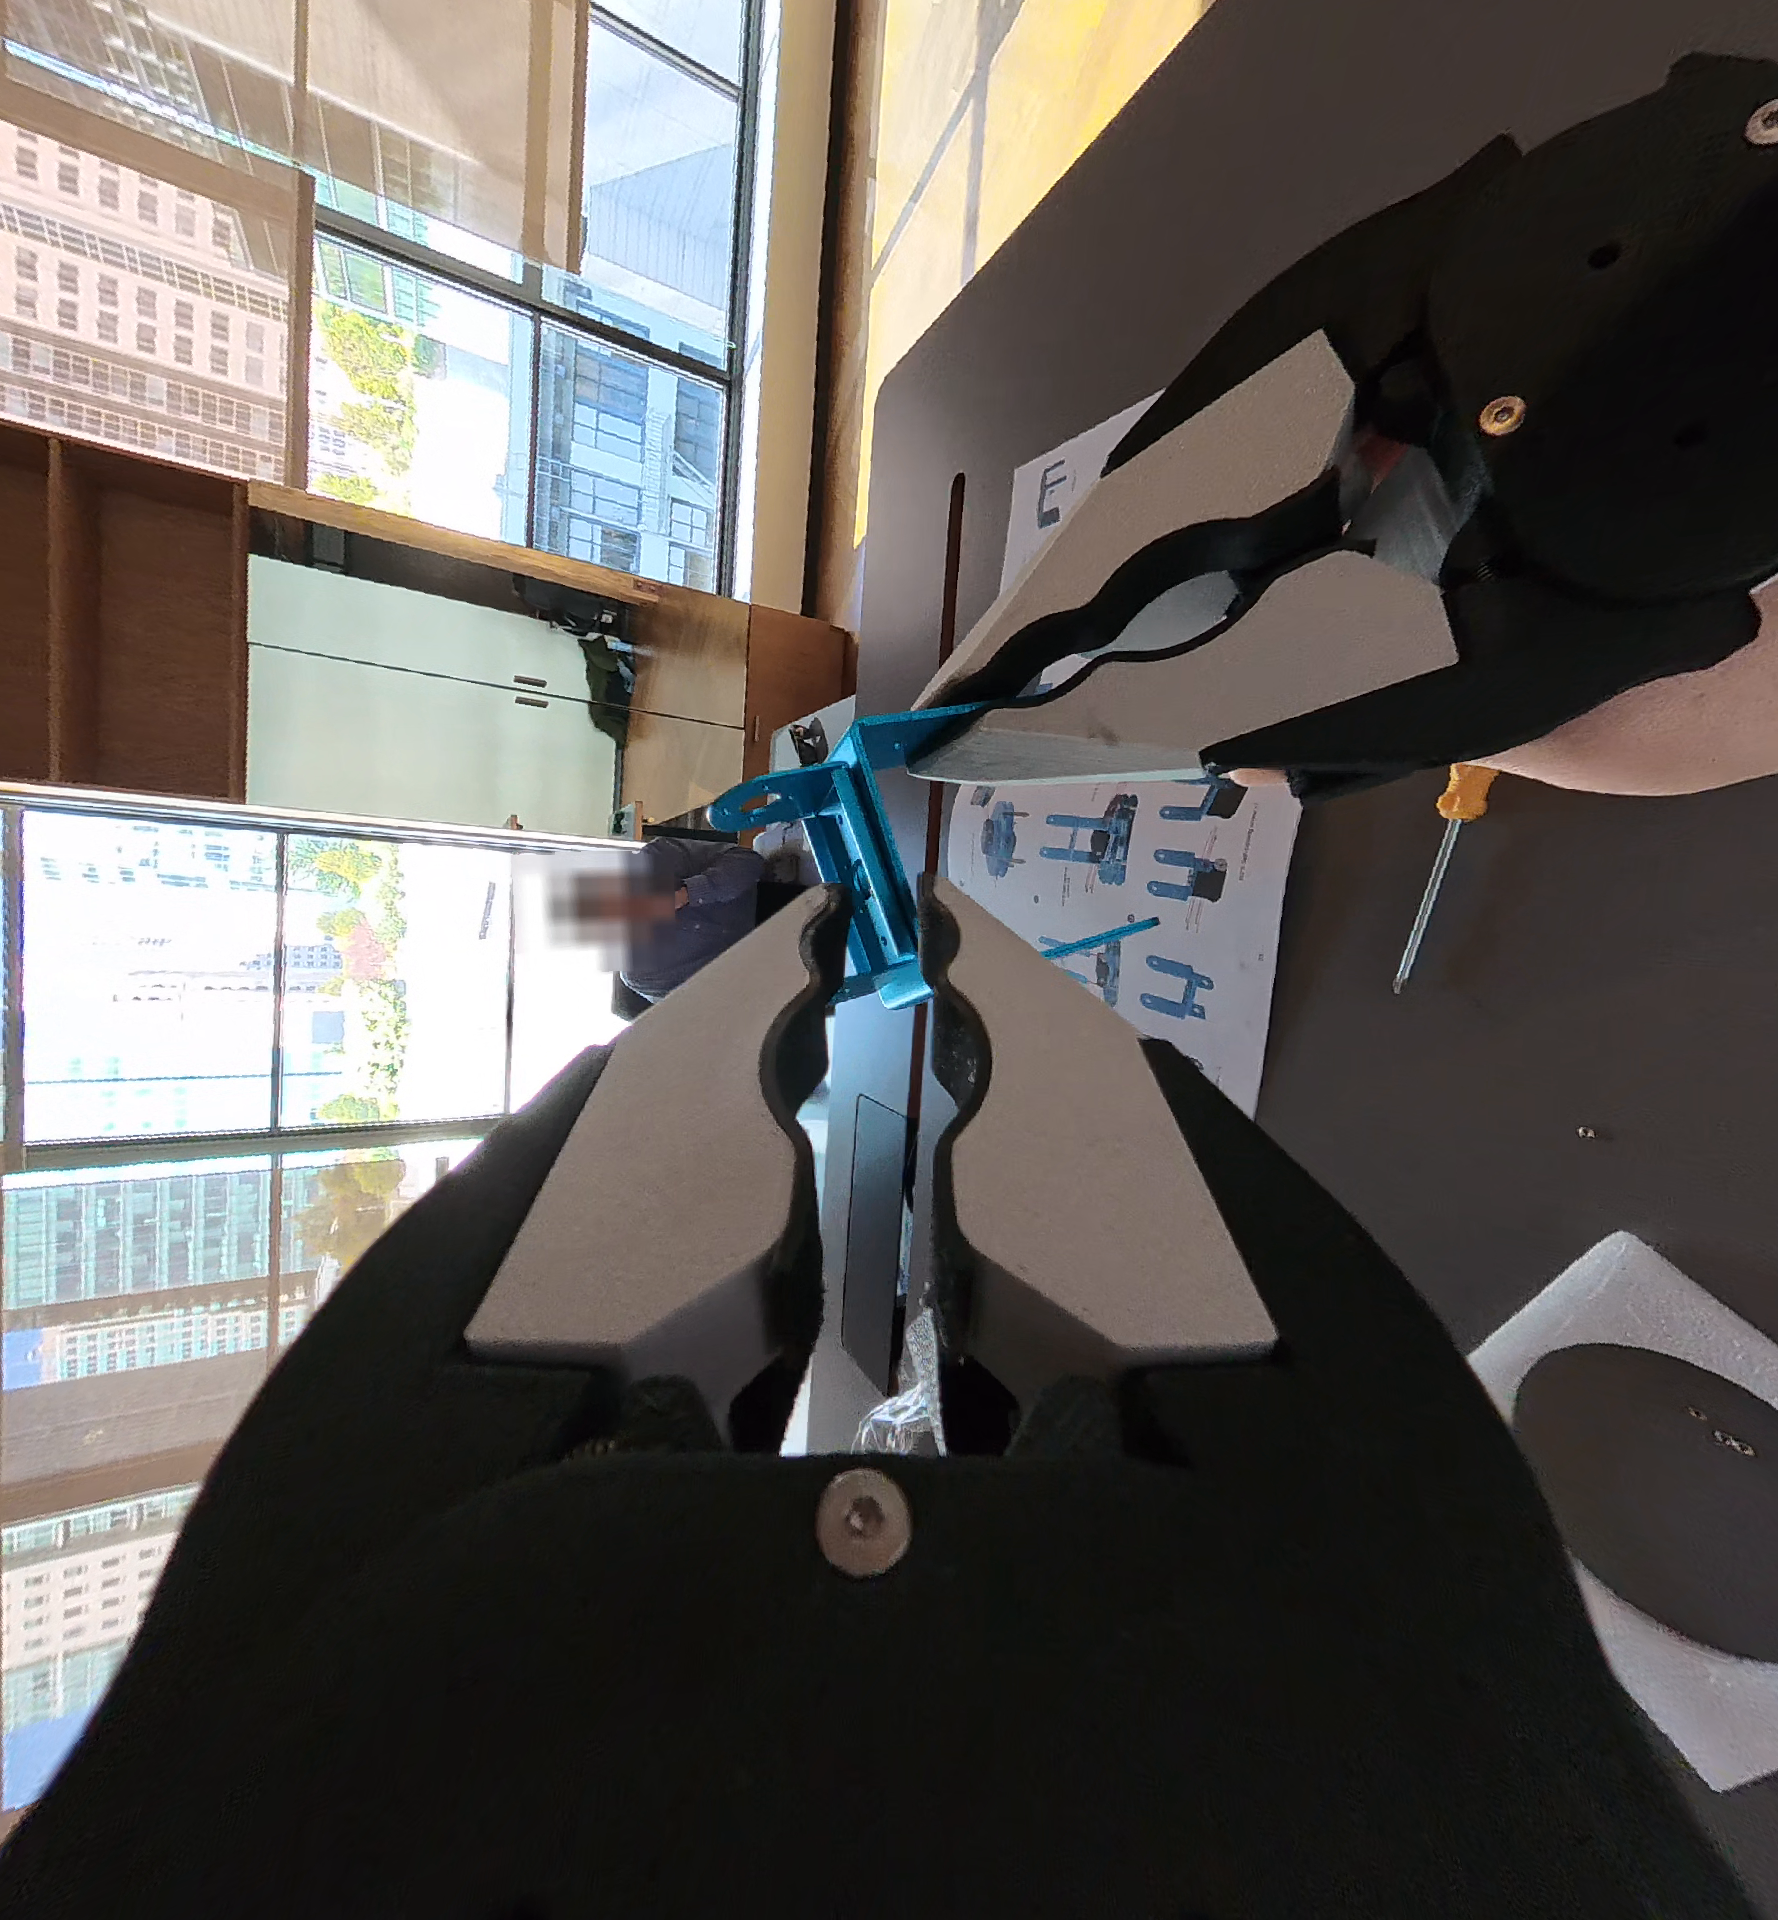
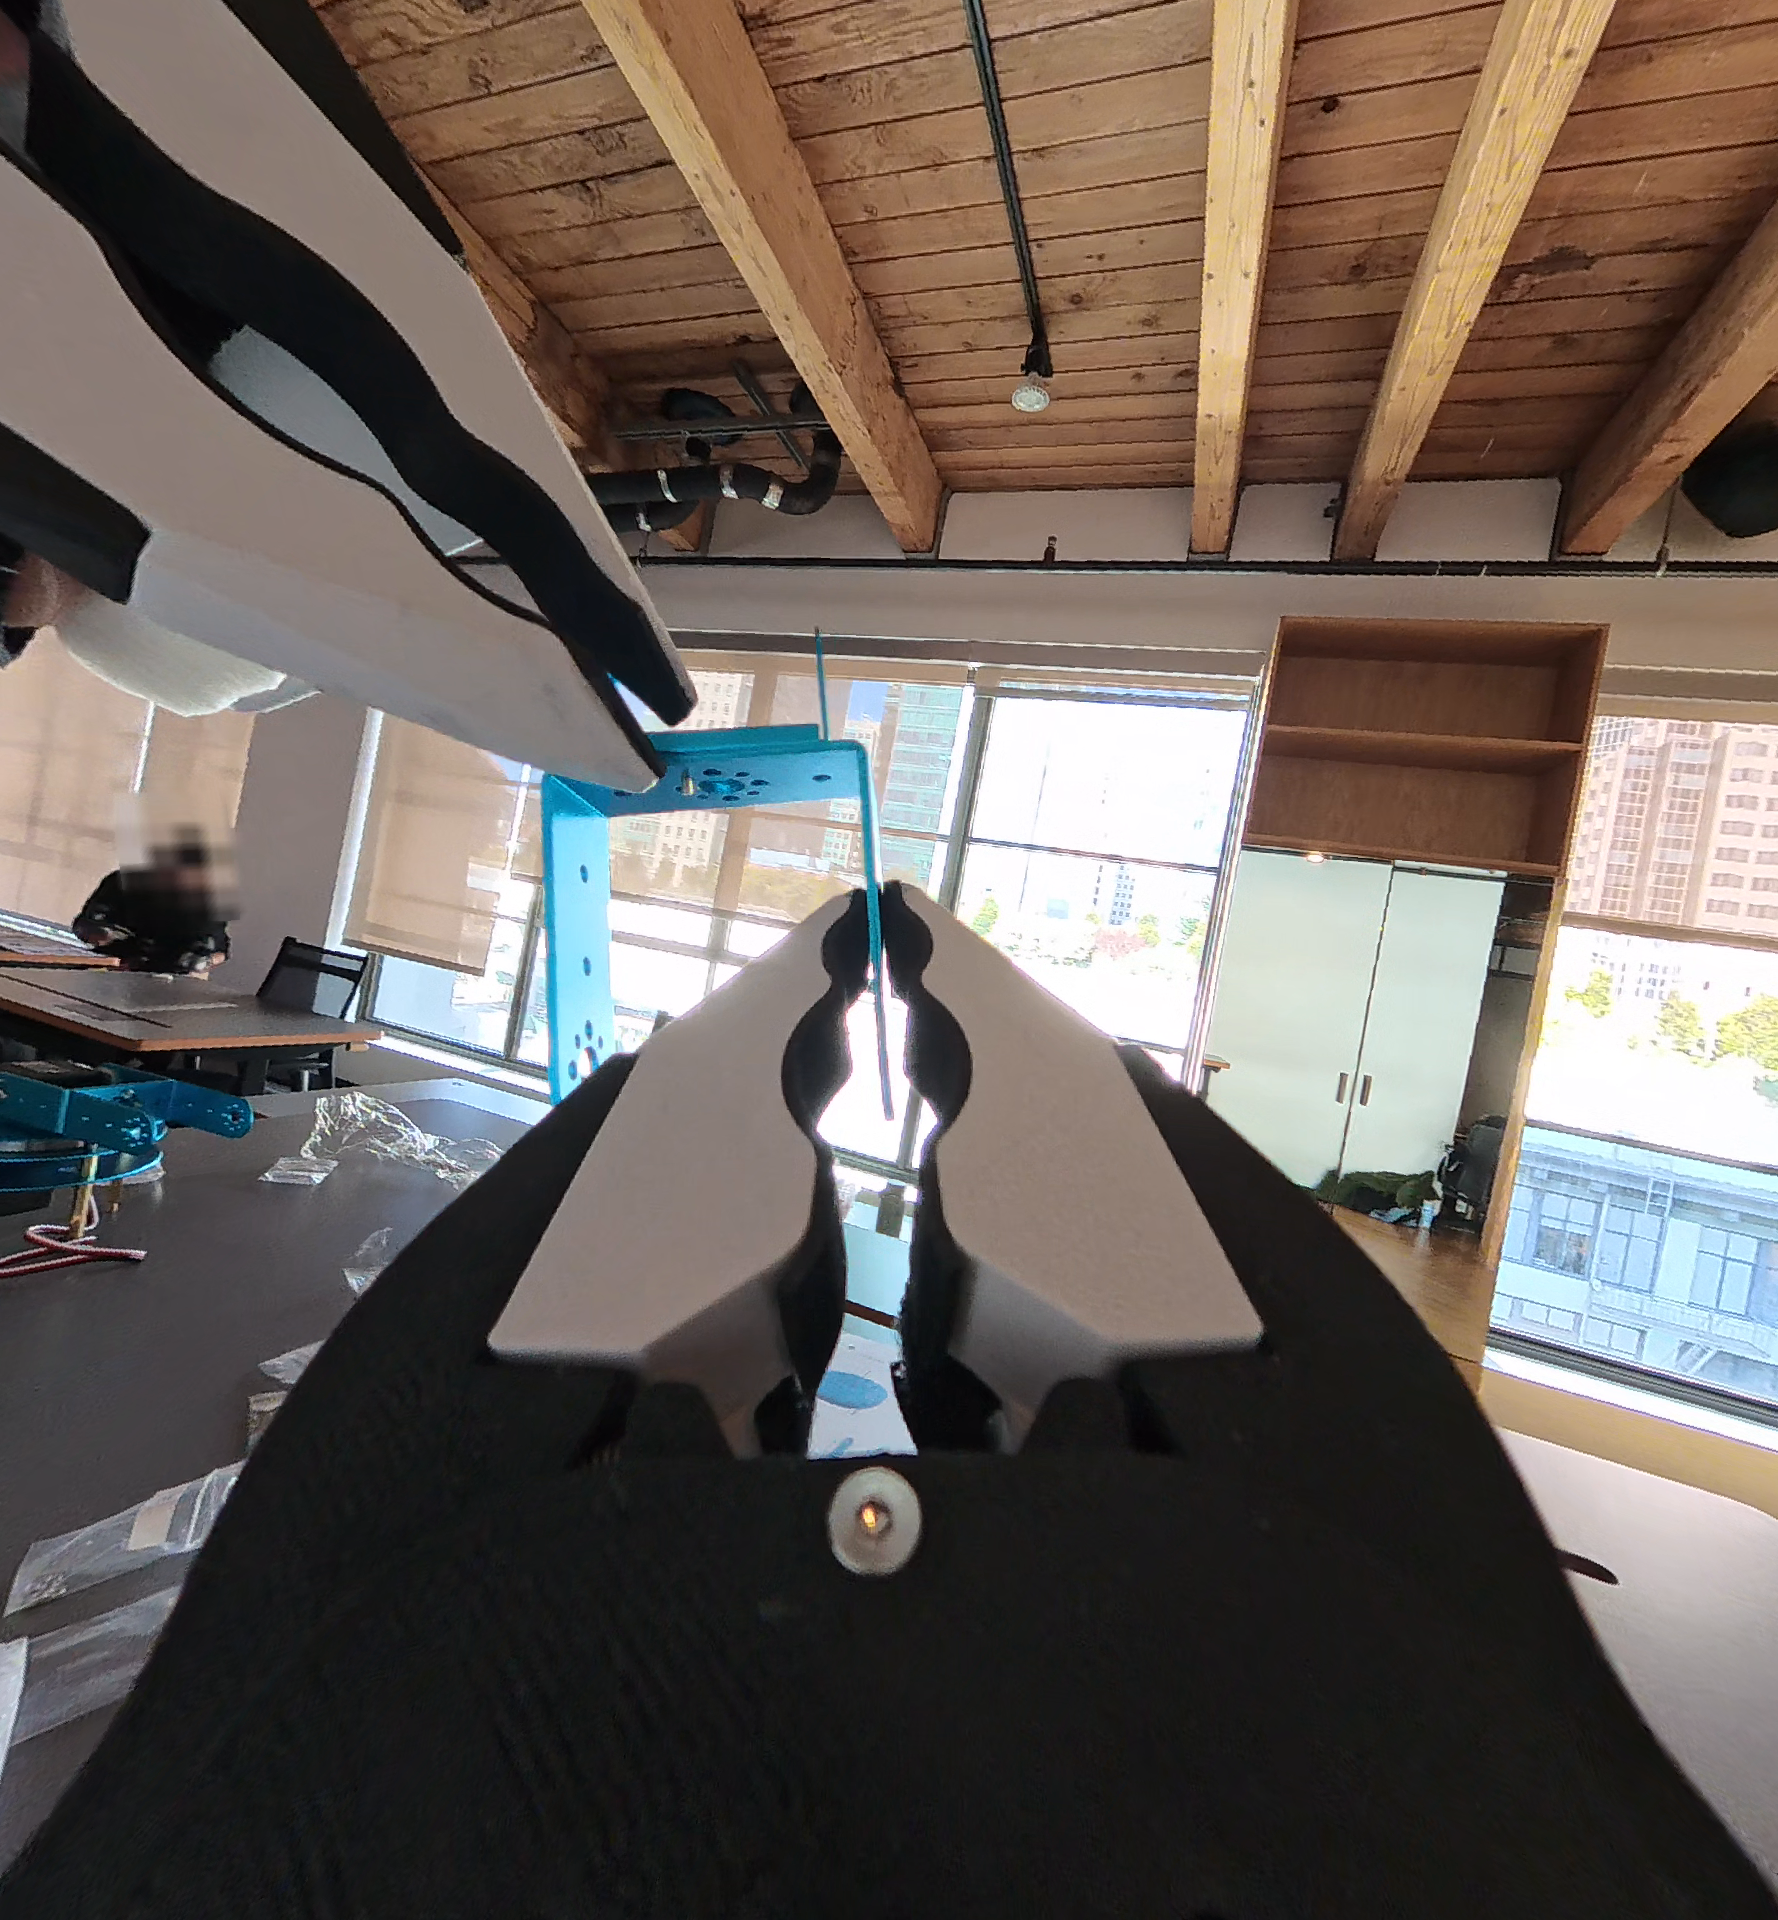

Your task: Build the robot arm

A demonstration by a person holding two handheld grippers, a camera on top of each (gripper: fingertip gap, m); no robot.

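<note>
A blue metal U-shaped bracket (image 1: 864,831) with several holes is held in the air between both grippers. My left gripper (image 1: 880,904) is shut on one side of it. My right gripper (image 1: 916,727) comes in from the upper right and pinches a flat flange. In the right wrist view the right gripper (image 2: 880,899) is shut on the thin edge of one bracket (image 2: 729,779) leg. The left gripper (image 2: 661,743) pinches the top plate from the upper left.
Below lies a dark table (image 1: 1591,1039) with a printed instruction sheet (image 1: 1124,904), a yellow-handled screwdriver (image 1: 1425,894) and white foam holding a dark disc (image 1: 1695,1507). A blue assembly (image 2: 85,1117), plastic bags (image 2: 386,1132) and a red-white cable (image 2: 64,1247) sit at the left. A person sits at a far desk.
</note>
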